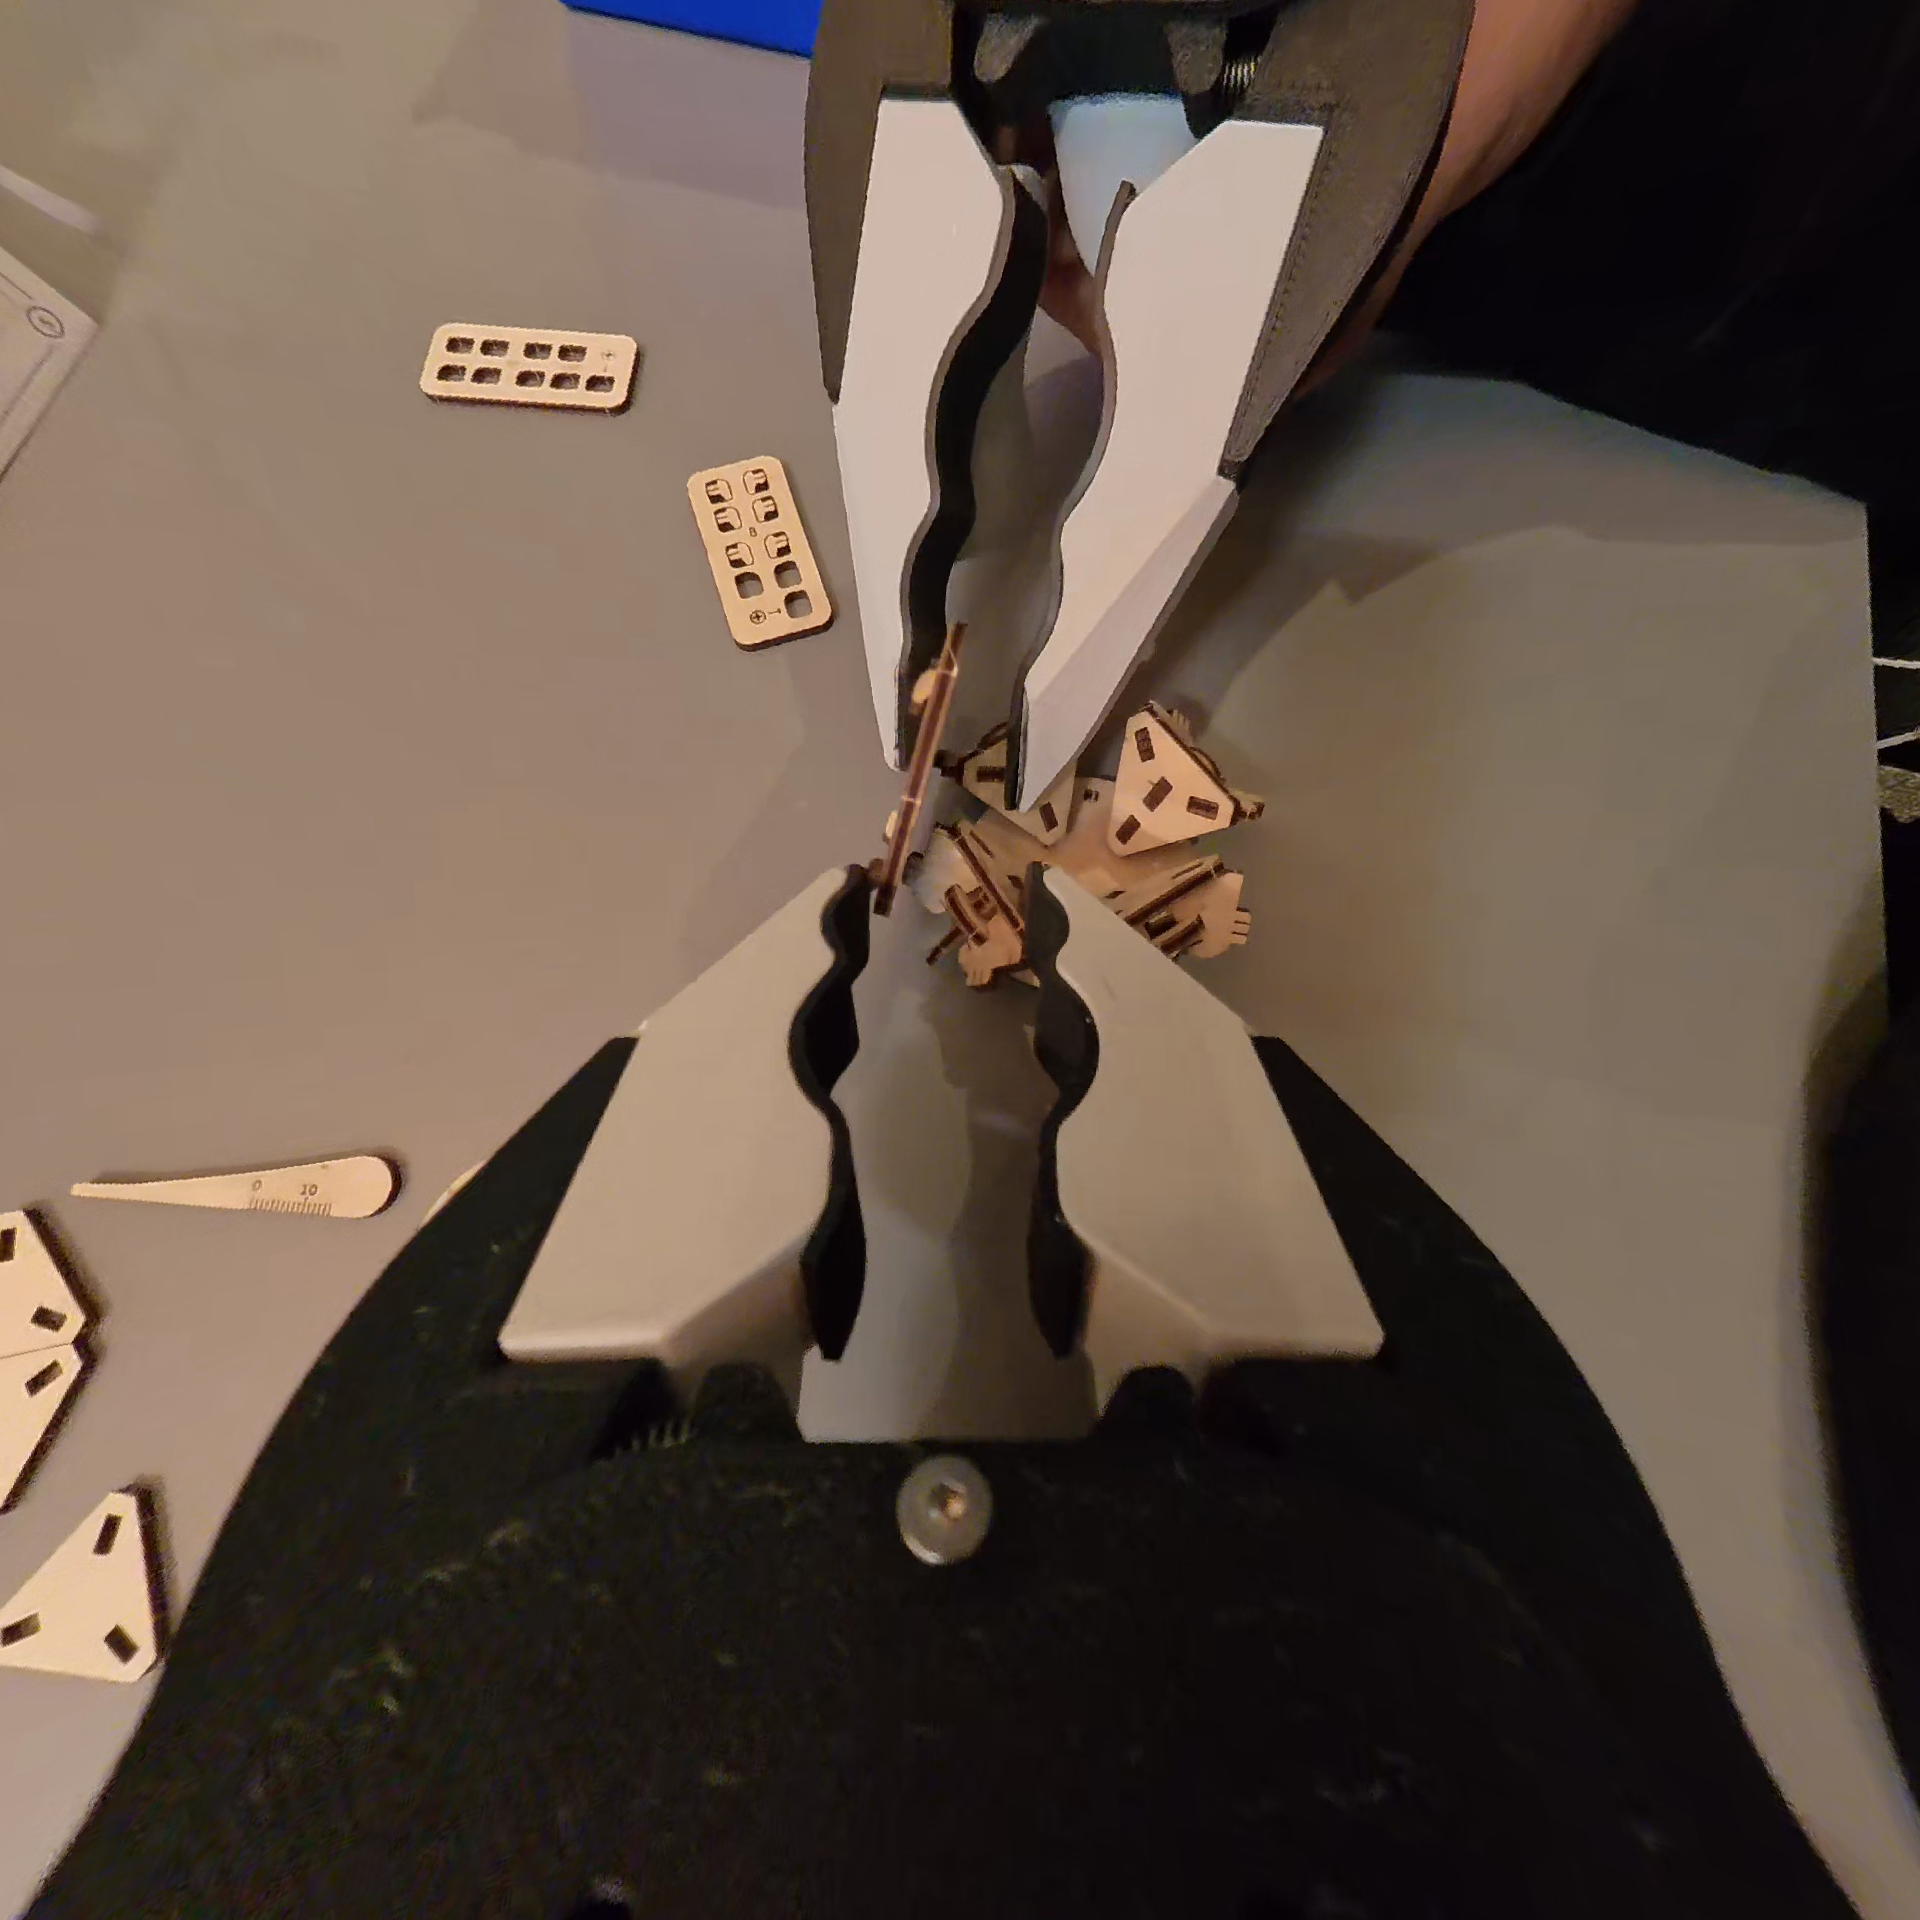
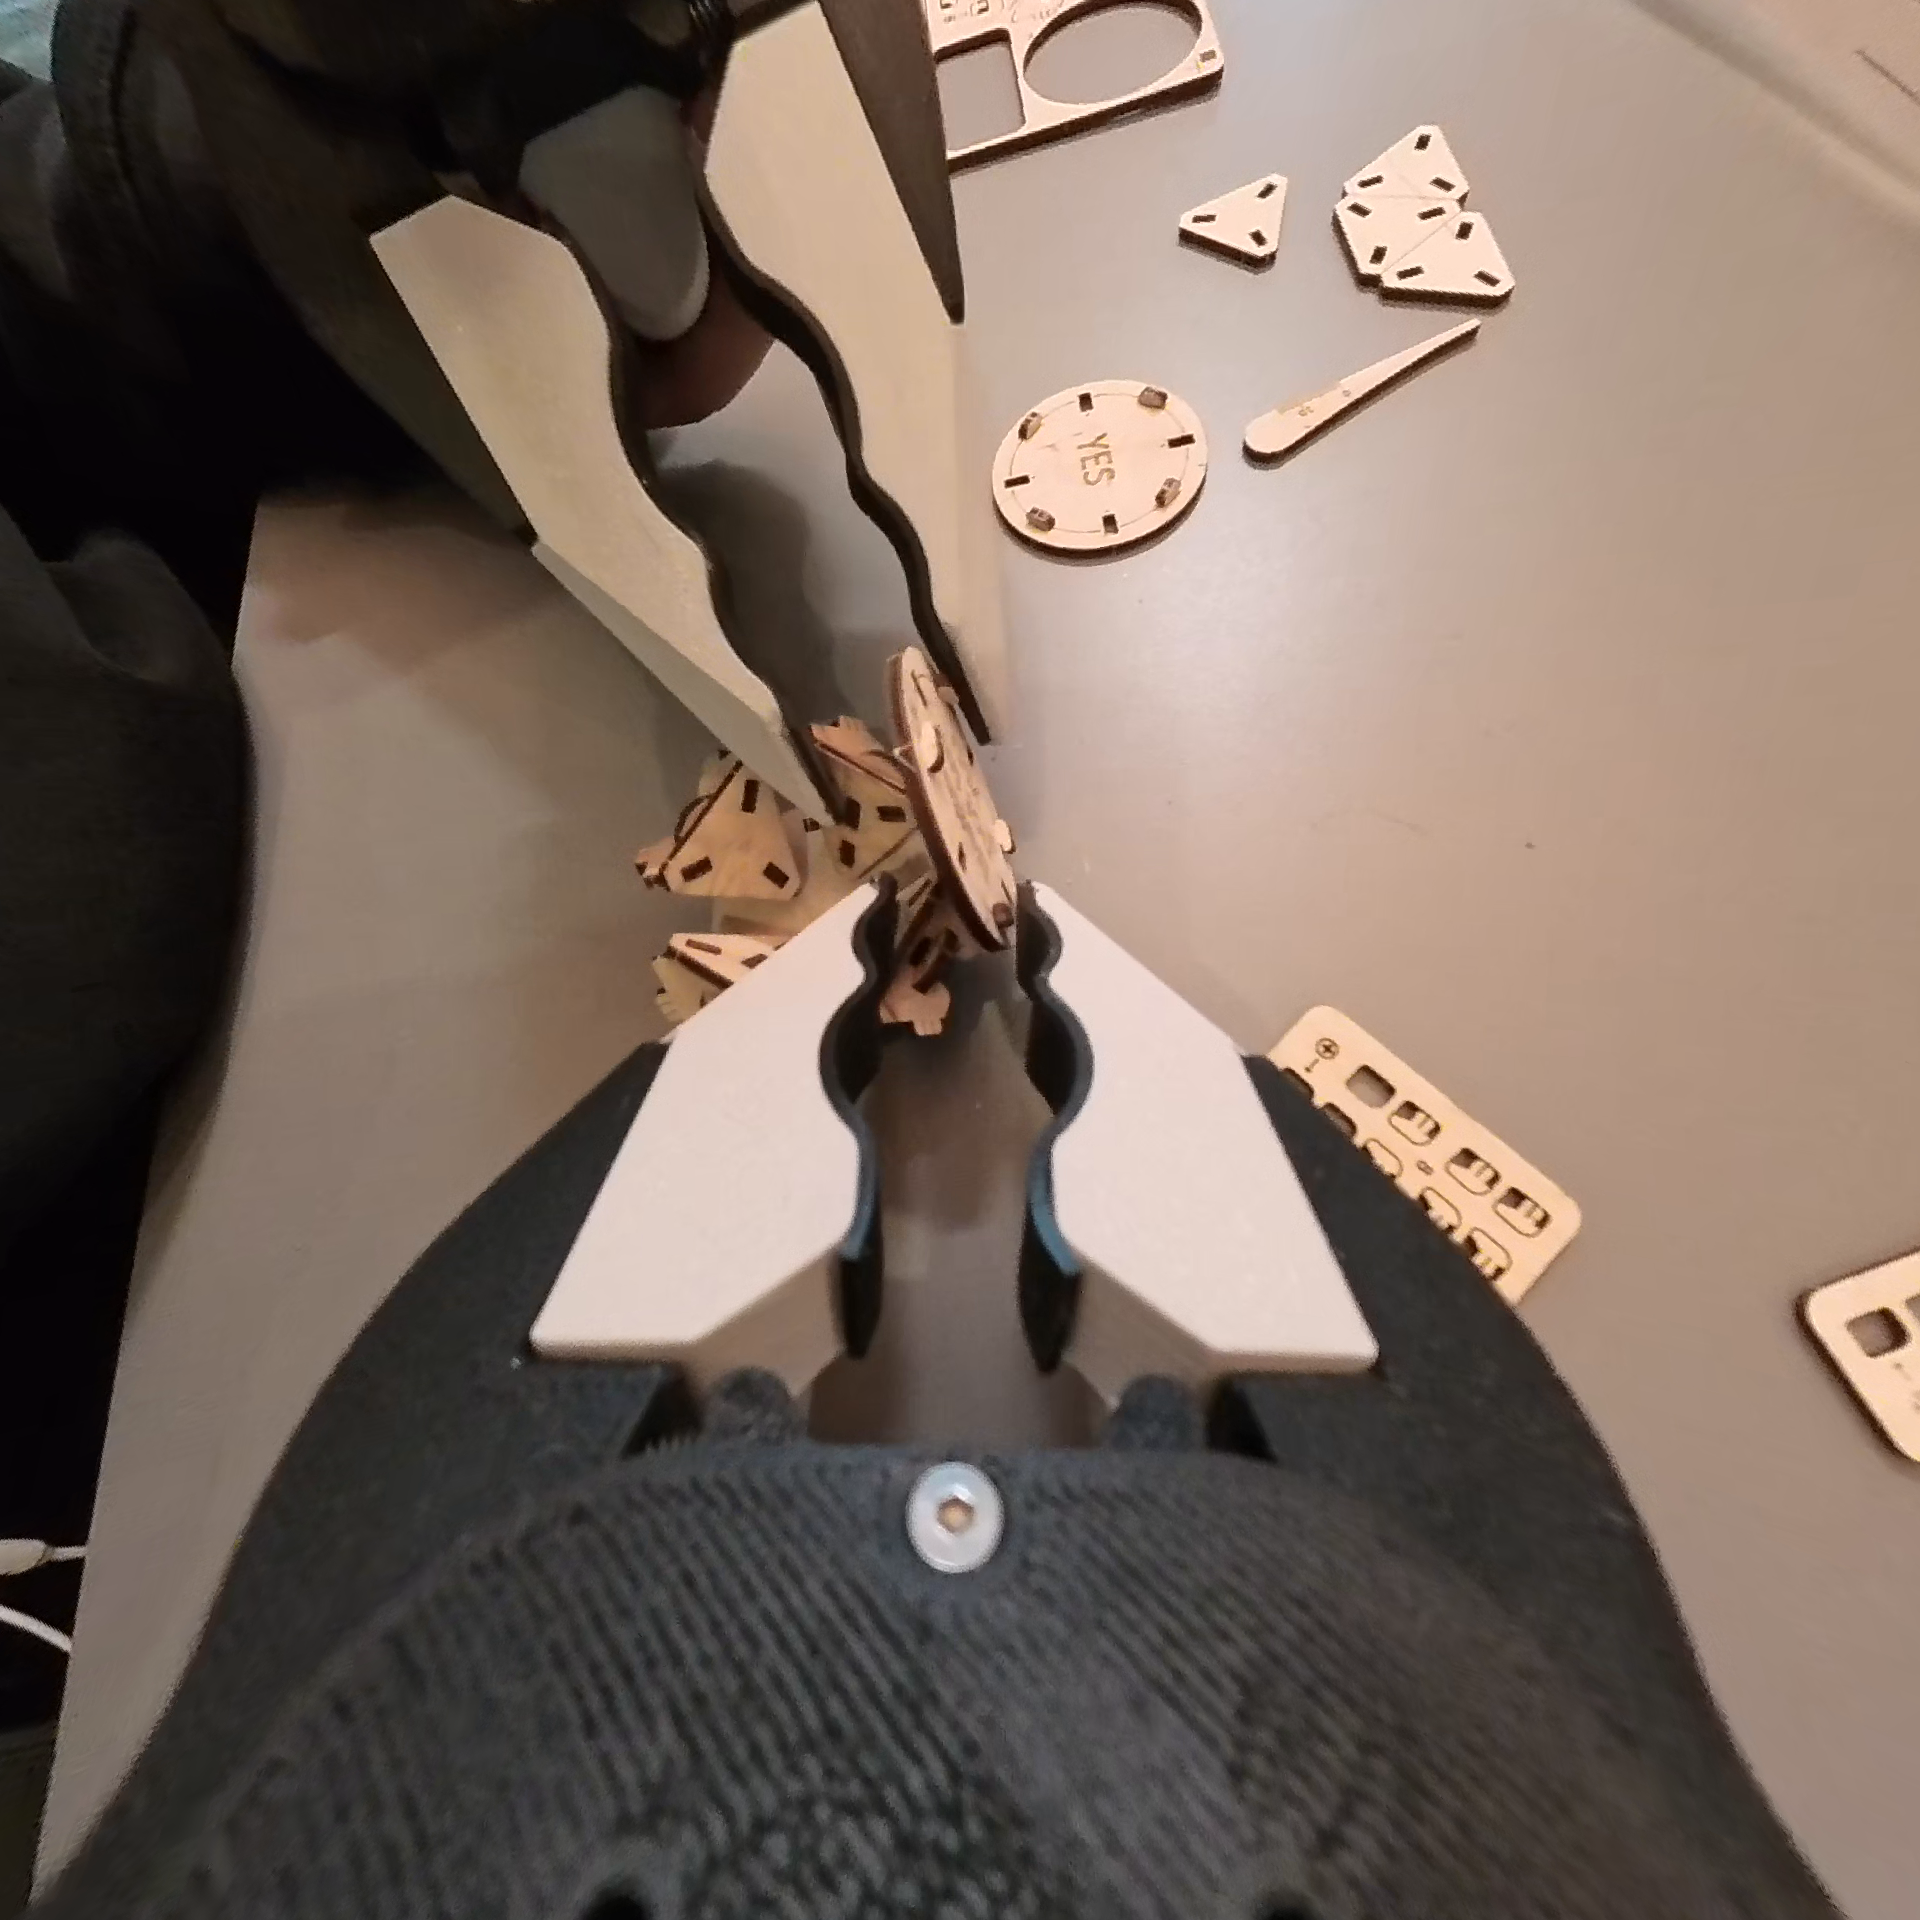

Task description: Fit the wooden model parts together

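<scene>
Both my jaws clamp wooden puzzle assembly (image 2: 914,831) from opposite sides above tabletop (image 1: 416,831): left gripper (image 1: 951,883), right gripper (image 2: 951,899). Round disc (image 2: 1099,457), triangle pieces (image 2: 1423,223) loose.

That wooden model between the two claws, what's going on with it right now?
Both hand-held claws meet on a small laser-cut wooden model above the grey table. The right claw grips it from one side, the left claw from the other, at its round disc. Loose wooden parts lie around: a second disc, triangular plates and punched-out part sheets.
</scene>
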